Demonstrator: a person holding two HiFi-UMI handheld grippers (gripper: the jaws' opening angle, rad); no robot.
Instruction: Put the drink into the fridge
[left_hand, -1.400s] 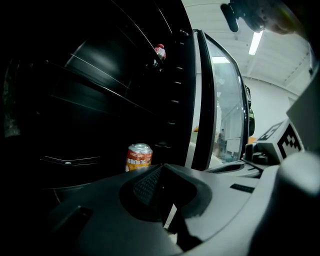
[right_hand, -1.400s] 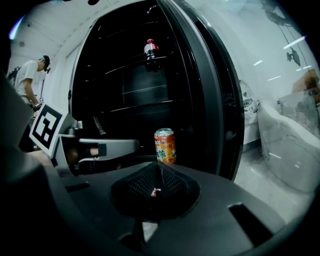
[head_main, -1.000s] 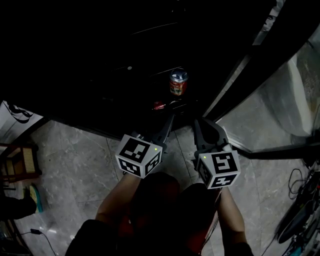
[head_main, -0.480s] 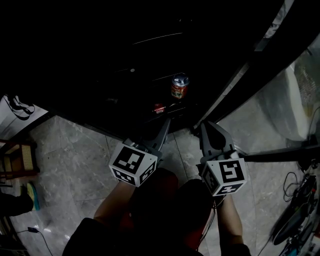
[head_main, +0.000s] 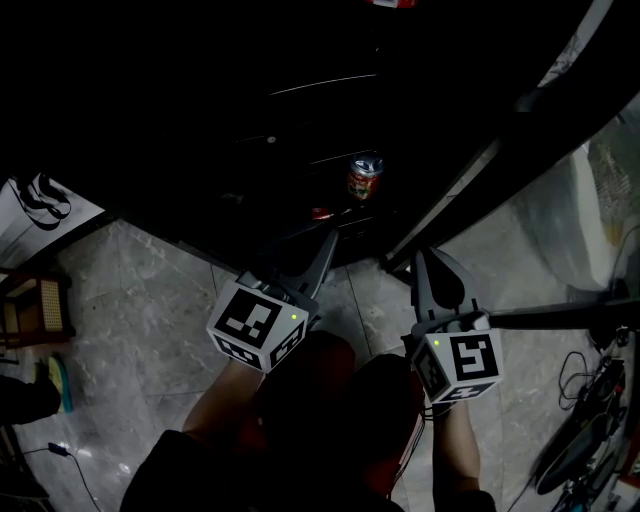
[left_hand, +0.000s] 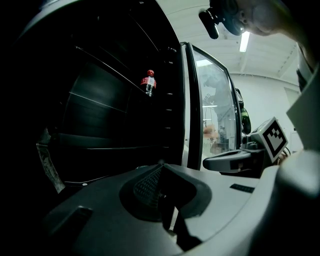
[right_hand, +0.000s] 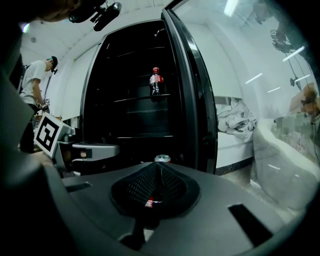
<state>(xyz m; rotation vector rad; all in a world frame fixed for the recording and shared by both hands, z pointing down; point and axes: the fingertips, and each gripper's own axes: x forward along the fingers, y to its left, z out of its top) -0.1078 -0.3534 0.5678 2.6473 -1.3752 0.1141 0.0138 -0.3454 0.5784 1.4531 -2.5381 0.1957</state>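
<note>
While left hand-held gripper (head_main: 331, 240) and right hand-held gripper (head_main: 424, 258) sit closed, empty, the drink can (head_main: 365, 178) stands apart beyond them.

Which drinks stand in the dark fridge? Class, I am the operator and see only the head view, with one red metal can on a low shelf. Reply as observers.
Observer: The right gripper view shows a bottle with a red cap and red label on a higher shelf, above the red metal can.
Operator: Is either claw carrying anything?
Observer: No. In their own views the left claw and the right claw each show mesh pads pressed together, with nothing between them.
Operator: Is anyone else nearby?
Observer: Yes. The right gripper view shows a person in a white shirt standing at the far left.
</note>
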